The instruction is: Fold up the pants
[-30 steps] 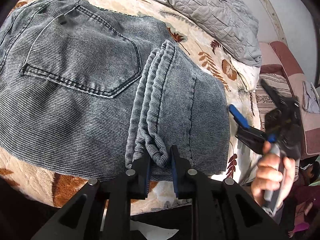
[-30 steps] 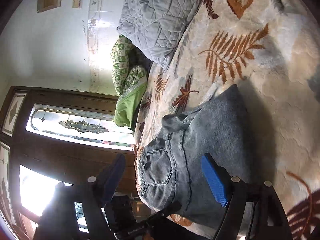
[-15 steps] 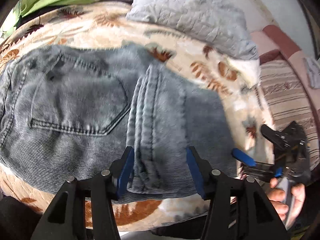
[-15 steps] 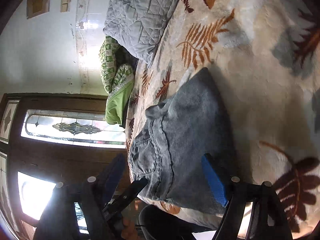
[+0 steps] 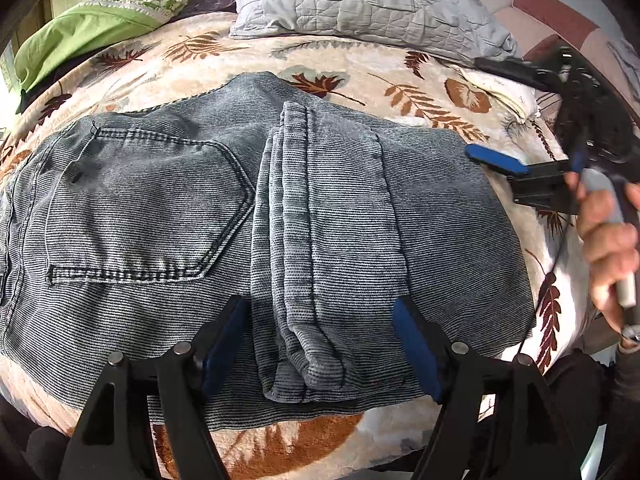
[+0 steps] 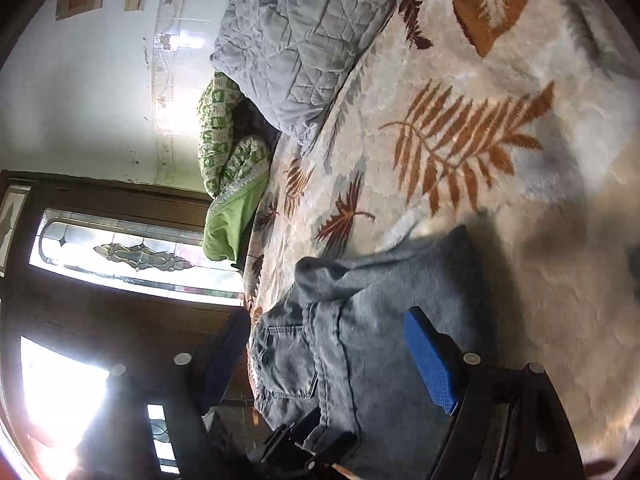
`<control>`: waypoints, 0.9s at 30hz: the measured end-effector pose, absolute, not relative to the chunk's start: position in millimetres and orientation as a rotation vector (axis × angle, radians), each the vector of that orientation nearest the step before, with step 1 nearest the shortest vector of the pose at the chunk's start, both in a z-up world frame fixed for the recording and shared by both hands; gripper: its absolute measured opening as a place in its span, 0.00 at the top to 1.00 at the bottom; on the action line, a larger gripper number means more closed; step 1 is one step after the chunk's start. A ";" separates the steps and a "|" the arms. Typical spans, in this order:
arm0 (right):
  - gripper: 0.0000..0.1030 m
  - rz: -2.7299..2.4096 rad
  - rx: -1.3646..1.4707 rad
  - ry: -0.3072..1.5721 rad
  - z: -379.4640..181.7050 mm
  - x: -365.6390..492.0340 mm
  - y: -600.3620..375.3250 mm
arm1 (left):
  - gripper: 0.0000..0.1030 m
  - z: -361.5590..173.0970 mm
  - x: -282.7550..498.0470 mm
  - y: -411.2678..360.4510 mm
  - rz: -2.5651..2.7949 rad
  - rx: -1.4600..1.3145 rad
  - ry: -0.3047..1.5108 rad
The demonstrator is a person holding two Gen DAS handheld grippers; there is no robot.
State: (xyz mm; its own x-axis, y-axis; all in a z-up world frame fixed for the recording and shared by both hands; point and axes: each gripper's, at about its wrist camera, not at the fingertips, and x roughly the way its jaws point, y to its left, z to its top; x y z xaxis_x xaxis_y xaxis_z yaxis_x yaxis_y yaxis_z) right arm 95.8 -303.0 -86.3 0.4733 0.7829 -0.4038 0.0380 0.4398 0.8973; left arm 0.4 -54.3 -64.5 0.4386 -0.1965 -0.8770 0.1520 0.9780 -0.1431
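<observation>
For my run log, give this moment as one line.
pants: folded on bed | left gripper: open | right gripper: open

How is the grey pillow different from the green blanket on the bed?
The grey pillow is pale grey with quilted stitching; the green blanket is bright green with a green-and-white patterned side. The pillow lies fairly flat at the head of the bed; the blanket is bunched in a heap at the far left corner. Both are soft bedding lying beyond the folded pants, and neither claw touches them.
</observation>
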 end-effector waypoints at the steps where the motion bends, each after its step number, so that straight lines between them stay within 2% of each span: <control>1: 0.20 0.538 1.035 1.023 -101.9 110.6 -302.1 | 0.26 -64.9 1.3 -53.5 -0.221 -0.054 1.096; 3: 0.21 0.506 1.113 1.040 -126.6 121.8 -305.6 | 0.26 -64.2 2.1 -49.9 -0.236 -0.076 1.093; 10: 0.21 0.643 0.969 0.992 -75.7 60.6 -292.0 | 0.26 -59.8 -0.7 -28.4 -0.276 -0.206 1.087; 15: 0.20 0.610 0.910 1.115 -114.0 25.9 -275.7 | 0.26 -38.0 -11.8 6.2 -0.264 -0.358 1.000; 23: 0.20 0.773 0.893 0.966 -70.2 -9.2 -251.6 | 0.25 -1.2 -40.3 111.1 -0.123 -0.587 0.803; 26: 0.19 0.746 0.834 1.076 -100.0 -10.7 -228.4 | 0.24 -8.2 -51.0 154.7 -0.009 -0.682 0.776; 27: 0.26 0.685 0.817 1.140 -113.7 -8.1 -223.9 | 0.24 -13.5 -55.0 169.8 0.023 -0.724 0.784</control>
